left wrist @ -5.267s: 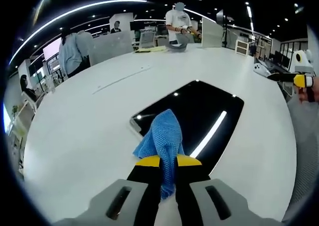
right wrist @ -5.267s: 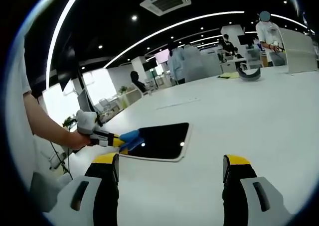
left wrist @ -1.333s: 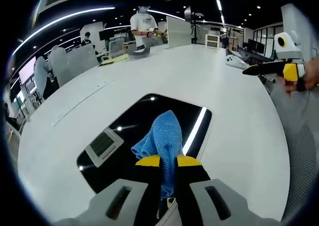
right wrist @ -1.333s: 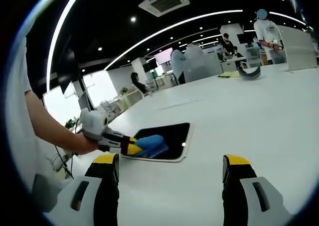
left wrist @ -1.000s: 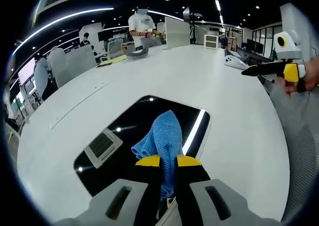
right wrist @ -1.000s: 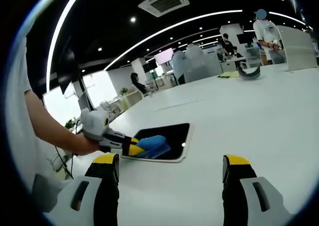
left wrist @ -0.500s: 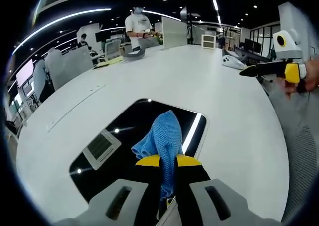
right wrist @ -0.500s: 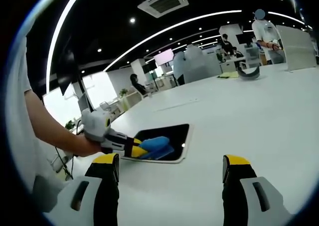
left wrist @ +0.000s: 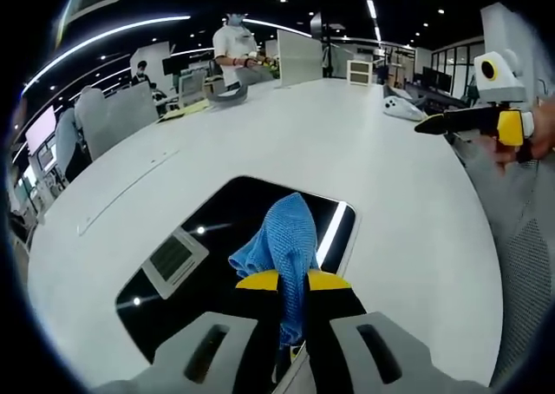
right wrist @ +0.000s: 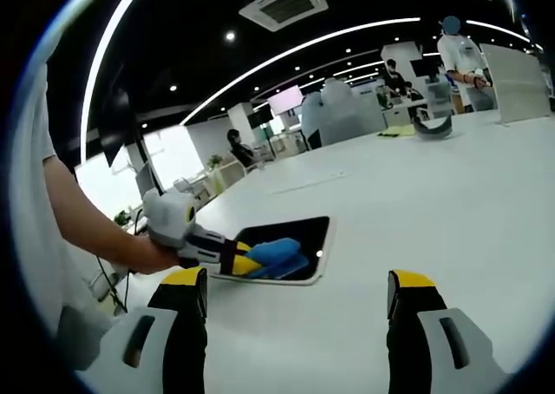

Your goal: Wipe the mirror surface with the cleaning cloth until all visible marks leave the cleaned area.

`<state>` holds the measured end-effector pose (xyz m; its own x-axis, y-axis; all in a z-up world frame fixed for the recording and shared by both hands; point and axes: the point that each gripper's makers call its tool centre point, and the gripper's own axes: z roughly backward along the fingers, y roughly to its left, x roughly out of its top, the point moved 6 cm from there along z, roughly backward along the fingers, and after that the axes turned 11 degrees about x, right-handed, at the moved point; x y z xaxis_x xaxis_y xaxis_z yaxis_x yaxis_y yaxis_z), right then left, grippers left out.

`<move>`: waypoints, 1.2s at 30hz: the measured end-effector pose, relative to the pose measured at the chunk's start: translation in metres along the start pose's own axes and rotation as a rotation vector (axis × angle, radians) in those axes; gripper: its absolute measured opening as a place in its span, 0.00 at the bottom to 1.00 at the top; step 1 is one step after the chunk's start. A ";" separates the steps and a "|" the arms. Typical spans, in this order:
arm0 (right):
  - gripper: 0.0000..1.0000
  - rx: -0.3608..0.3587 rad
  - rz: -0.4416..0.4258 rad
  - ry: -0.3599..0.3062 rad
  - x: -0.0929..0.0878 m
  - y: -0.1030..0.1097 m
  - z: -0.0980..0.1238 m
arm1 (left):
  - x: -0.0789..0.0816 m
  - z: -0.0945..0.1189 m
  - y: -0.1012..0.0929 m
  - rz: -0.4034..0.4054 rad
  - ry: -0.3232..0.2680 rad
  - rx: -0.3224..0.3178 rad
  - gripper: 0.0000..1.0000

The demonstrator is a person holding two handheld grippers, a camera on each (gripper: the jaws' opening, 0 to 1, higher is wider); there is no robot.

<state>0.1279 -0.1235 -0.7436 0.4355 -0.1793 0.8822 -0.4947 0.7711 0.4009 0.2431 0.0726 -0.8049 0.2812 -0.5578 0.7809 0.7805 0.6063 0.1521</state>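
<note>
A dark rectangular mirror (left wrist: 217,246) lies flat on the white table (left wrist: 286,125); it reflects ceiling lights and a vent. My left gripper (left wrist: 293,280) is shut on a blue cleaning cloth (left wrist: 282,233), which rests on the mirror's middle. In the right gripper view the same mirror (right wrist: 299,233) lies at centre left, with the left gripper (right wrist: 247,264) and the blue cloth (right wrist: 276,255) on it. My right gripper (right wrist: 295,294) is open above bare table, well to the right of the mirror. It also shows at the right edge of the left gripper view as the right gripper (left wrist: 434,125).
The white table (right wrist: 451,203) stretches far behind the mirror. A person (left wrist: 232,42) stands at its far end beside a grey object (left wrist: 227,90) and an upright panel (left wrist: 299,57). Seated people (right wrist: 334,108) and office desks lie beyond. A white device (left wrist: 401,106) sits at the right.
My left gripper has pushed the cloth further across the mirror, from its near edge to its middle. The right gripper has stayed open in the same place.
</note>
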 end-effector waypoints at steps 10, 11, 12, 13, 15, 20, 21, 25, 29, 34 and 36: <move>0.85 -0.006 -0.005 -0.007 0.001 -0.002 0.001 | 0.003 -0.003 -0.003 -0.011 -0.004 -0.012 0.06; 0.85 -0.006 -0.005 -0.007 0.001 -0.002 0.001 | 0.003 -0.003 -0.004 -0.010 -0.005 -0.012 0.06; 0.85 -0.006 -0.006 -0.009 0.001 -0.002 0.001 | 0.004 -0.004 -0.004 -0.008 -0.006 -0.012 0.06; 0.85 -0.008 -0.007 -0.010 0.001 -0.002 0.001 | 0.004 -0.004 -0.004 -0.008 -0.006 -0.012 0.06; 0.85 -0.009 -0.009 -0.012 0.001 -0.003 0.002 | 0.004 -0.005 -0.005 -0.012 -0.007 -0.015 0.06; 0.85 -0.010 -0.010 -0.012 0.002 -0.003 0.002 | 0.007 -0.008 -0.008 -0.014 -0.009 -0.025 0.06; 0.85 -0.011 -0.011 -0.013 0.002 -0.003 0.002 | 0.008 -0.009 -0.009 -0.012 -0.011 -0.025 0.06; 0.85 -0.014 -0.015 -0.017 0.002 -0.004 0.002 | 0.010 -0.011 -0.012 -0.013 -0.015 -0.029 0.06; 0.85 -0.014 -0.018 -0.015 0.001 -0.005 0.002 | 0.013 -0.015 -0.015 -0.022 -0.017 -0.040 0.06; 0.85 -0.016 -0.021 -0.019 0.001 -0.005 0.002 | 0.017 -0.017 -0.019 -0.028 -0.018 -0.048 0.06; 0.85 -0.016 -0.022 -0.020 0.001 -0.006 0.002 | 0.017 -0.018 -0.020 -0.032 -0.018 -0.051 0.06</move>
<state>0.1298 -0.1298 -0.7443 0.4312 -0.2085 0.8778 -0.4727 0.7765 0.4166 0.2430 0.0407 -0.8056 0.2457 -0.5663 0.7867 0.8164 0.5585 0.1470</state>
